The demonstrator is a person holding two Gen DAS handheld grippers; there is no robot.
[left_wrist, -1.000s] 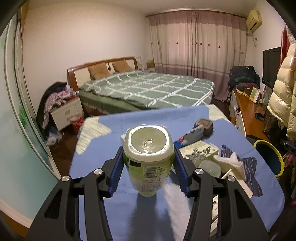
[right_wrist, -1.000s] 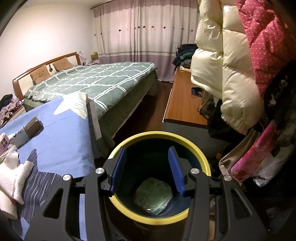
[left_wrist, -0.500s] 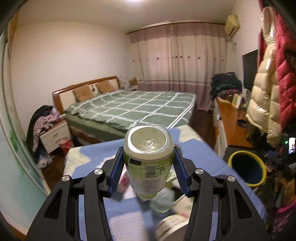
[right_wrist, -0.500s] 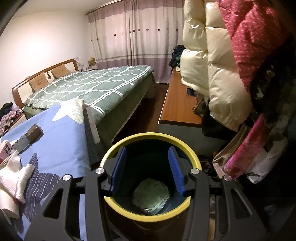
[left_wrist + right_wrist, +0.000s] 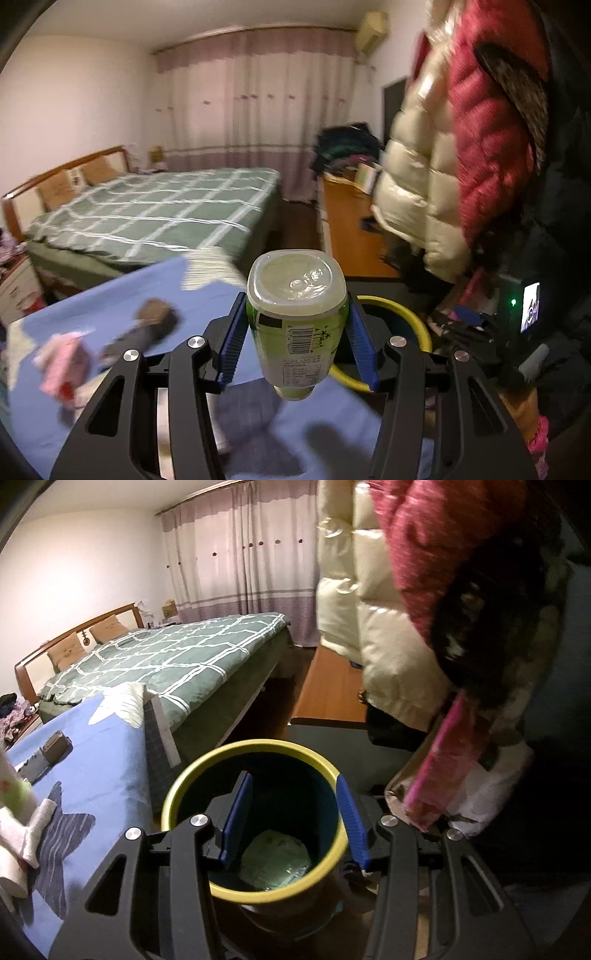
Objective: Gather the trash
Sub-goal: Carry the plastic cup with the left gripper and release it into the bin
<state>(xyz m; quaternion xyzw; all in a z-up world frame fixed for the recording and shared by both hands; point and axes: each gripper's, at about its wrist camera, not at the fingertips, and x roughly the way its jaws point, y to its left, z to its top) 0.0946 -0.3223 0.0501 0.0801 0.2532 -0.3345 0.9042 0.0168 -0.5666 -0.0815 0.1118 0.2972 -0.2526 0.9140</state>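
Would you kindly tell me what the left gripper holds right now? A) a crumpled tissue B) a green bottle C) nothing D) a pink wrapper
B: the left gripper has both blue pads pressed against a green bottle with a barcode label, held above the blue cloth.

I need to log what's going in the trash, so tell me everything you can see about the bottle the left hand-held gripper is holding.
The bottle is clear plastic with a squarish, rounded base facing the camera and a green printed label bearing a barcode and small text. It looks empty. It lies along the left hand-held gripper, base toward the camera, neck pointing away and down, clamped on both sides by the blue pads. It hangs above the blue cloth, with the yellow-rimmed bin just beyond.
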